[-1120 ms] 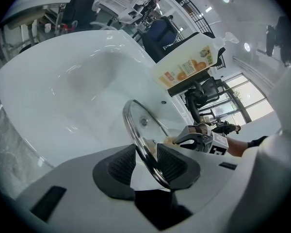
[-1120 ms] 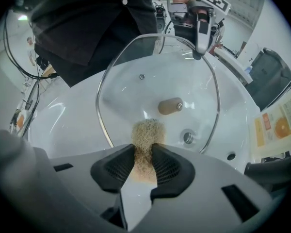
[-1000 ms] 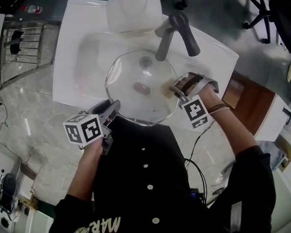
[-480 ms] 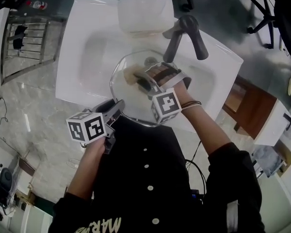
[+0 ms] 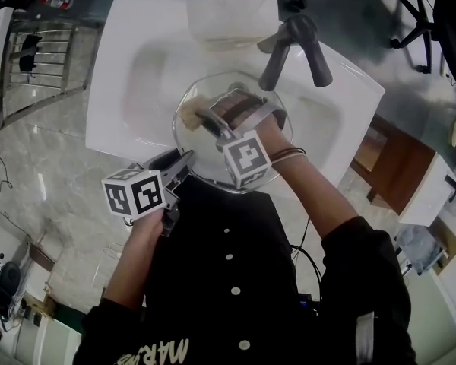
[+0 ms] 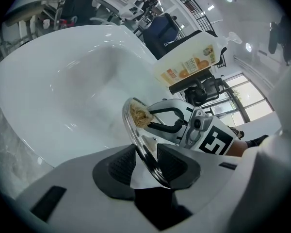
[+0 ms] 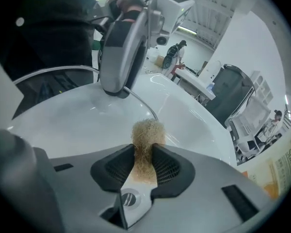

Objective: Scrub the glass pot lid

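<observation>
Lid (image 5: 201, 149): glass, metal-rimmed, held over the sink (image 5: 121, 67) bowl, nearer the front edge than the back, with the faucet (image 5: 292, 48) just beyond its far rim; not resting on the basin as far as the views show.

Change noted: a second ago the right gripper (image 5: 205, 119) stands at the lid's right rim; it now lies across the glass with its tips at the far-left rim, so the scourer (image 5: 188, 115) has crossed nearly the full width; most of that travel falls in the first half of the second, little in the last; lid and left gripper (image 5: 181, 164) unmoved at the near rim.

Reading for the task: one scrubbing stroke across the top face looks about complete; scrubbing is under way, not finished; a return pass or a shift to fresh glass seems the likely need.

Left jaws: partly spread, pads clamped either side of the lid's rim, which runs edge-on between them in the left gripper view; grip steady, serving as the holder.

Right jaws: drawn close, pinching the tan fibrous scourer between the pads; its tuft stands out past the tips and appears to touch the glass just inside the rim.

Also present: a jug (image 5: 232, 10) on the sink's back edge, untouched.
</observation>
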Demonstrator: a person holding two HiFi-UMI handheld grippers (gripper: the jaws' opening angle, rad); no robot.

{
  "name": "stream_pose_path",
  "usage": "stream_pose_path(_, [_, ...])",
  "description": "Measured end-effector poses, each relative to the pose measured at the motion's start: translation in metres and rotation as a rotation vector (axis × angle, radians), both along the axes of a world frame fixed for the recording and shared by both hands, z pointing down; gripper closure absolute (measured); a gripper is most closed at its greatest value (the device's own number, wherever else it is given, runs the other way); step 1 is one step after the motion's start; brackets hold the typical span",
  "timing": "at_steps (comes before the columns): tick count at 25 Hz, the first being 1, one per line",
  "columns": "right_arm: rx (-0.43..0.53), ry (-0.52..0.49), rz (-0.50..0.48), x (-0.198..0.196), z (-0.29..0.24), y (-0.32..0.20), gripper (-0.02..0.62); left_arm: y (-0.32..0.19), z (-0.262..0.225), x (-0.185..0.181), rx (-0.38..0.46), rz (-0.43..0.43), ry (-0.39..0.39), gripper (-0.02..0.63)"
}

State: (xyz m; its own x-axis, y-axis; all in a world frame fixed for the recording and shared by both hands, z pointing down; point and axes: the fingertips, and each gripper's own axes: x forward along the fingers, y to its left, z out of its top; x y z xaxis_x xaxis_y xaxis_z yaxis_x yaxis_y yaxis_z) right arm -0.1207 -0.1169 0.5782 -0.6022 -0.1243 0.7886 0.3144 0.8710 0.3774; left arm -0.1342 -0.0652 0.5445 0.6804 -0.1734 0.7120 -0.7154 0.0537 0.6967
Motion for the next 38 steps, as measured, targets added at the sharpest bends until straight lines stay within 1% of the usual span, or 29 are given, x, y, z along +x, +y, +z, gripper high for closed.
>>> stream_pose_path(6, [-0.029, 0.040, -0.037, 0.013, 0.002, 0.013, 0.469, 0.000, 0.000, 0.000, -0.003, 0.003, -0.003, 0.448])
stream_pose_path(10, [-0.068, 0.069, -0.052, 0.026, 0.002, 0.026, 0.469, 0.001, 0.000, 0.000, -0.003, 0.000, -0.001, 0.448])
stream_pose_path(16, [-0.057, 0.112, -0.102, 0.046, 0.000, 0.043, 0.469, 0.001, 0.001, 0.000, -0.001, 0.004, 0.000, 0.448])
stream_pose_path(25, [-0.066, 0.162, -0.128, 0.081, -0.003, 0.064, 0.469, 0.000, 0.000, 0.000, 0.002, -0.008, 0.009, 0.449])
stream_pose_path(31, [-0.101, 0.186, -0.127, 0.107, -0.005, 0.078, 0.471, 0.000, -0.002, 0.001, 0.008, -0.002, 0.005, 0.449])
stream_pose_path(38, [-0.163, 0.247, -0.179, 0.140, -0.010, 0.097, 0.471, 0.000, -0.002, 0.001, 0.012, -0.006, 0.003, 0.449])
